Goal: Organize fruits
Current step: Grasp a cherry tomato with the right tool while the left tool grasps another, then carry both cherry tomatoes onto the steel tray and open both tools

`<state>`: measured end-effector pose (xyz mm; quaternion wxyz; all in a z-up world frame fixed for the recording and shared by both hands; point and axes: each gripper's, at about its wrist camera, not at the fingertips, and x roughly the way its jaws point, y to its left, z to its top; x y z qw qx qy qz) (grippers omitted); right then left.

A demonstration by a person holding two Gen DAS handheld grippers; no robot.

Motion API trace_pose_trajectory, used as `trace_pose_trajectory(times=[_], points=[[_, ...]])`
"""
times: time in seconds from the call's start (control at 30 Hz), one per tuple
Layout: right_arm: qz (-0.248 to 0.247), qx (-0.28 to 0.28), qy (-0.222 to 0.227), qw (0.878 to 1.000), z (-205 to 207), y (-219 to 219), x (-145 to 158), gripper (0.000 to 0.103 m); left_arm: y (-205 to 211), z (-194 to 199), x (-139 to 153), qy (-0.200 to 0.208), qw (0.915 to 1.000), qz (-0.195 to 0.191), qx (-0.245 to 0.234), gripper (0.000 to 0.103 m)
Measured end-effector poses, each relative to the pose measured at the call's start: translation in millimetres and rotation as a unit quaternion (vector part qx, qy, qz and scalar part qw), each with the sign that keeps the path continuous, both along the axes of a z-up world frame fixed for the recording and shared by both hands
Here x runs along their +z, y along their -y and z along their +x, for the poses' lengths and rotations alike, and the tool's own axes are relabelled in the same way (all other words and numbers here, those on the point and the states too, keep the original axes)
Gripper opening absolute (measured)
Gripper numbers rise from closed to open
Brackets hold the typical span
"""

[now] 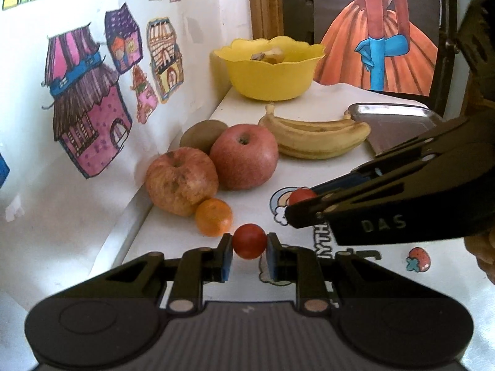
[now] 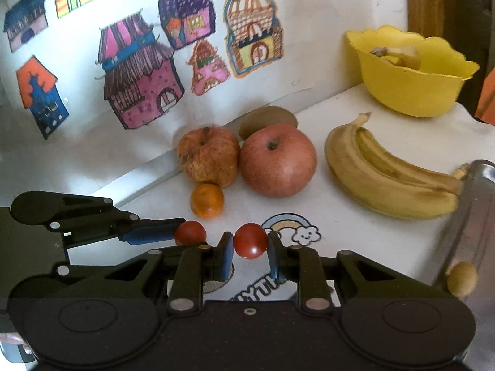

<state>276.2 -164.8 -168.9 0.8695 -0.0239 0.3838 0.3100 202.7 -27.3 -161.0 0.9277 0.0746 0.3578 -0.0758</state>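
- Left gripper point(image 1: 249, 249) pinches a small red tomato point(image 1: 249, 241) between its blue pads, low over the white tabletop point(image 1: 324, 108)
- Right gripper point(image 2: 250, 252) likewise clamps a second tomato point(image 2: 250, 241), just beside the left
- Loose fruit nearby: orange point(image 2: 206, 201), two apples point(image 2: 277, 160), kiwi point(image 2: 267, 119), bananas point(image 2: 389, 179)
- Likely destination: yellow bowl point(image 1: 269, 83) or metal tray point(image 1: 399, 123), well apart from both grippers
- Advice: hold the squeeze gentle, soft skin; lift clear of the orange; keep the grippers apart in transit

Home setting. Hand-coloured house drawings point(image 2: 139, 74) taped to white wall along bench's point(image 2: 340, 216) far edge; cartoon stickers point(image 2: 290, 228) on bench; yellow plastic bowl point(image 2: 411, 74) at far right corner.
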Motion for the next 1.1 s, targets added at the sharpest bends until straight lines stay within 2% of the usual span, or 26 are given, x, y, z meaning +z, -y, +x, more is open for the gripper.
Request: trace_pose_trajectory(times=[0.27,0.63,0.9,1.1], points=[[0.007,-0.034,0.026,0.999,-24,35,19,0.025,29,-9,12,0.014,0.9997,0.002,-0.018,0.025],[0.008,-0.095,0.051,0.994,-51,115,37,0.025,101,-21,26,0.03,0.997,-0.006,-0.071,0.025],[-0.004,-0.139,0.047,0.989,-66,178,31,0.025,154,-32,26,0.025,0.9928,-0.012,-0.116,0.025],[-0.007,-0.156,0.036,0.987,-70,208,20,0.025,180,-35,16,0.011,0.9915,-0.01,-0.129,0.025]])
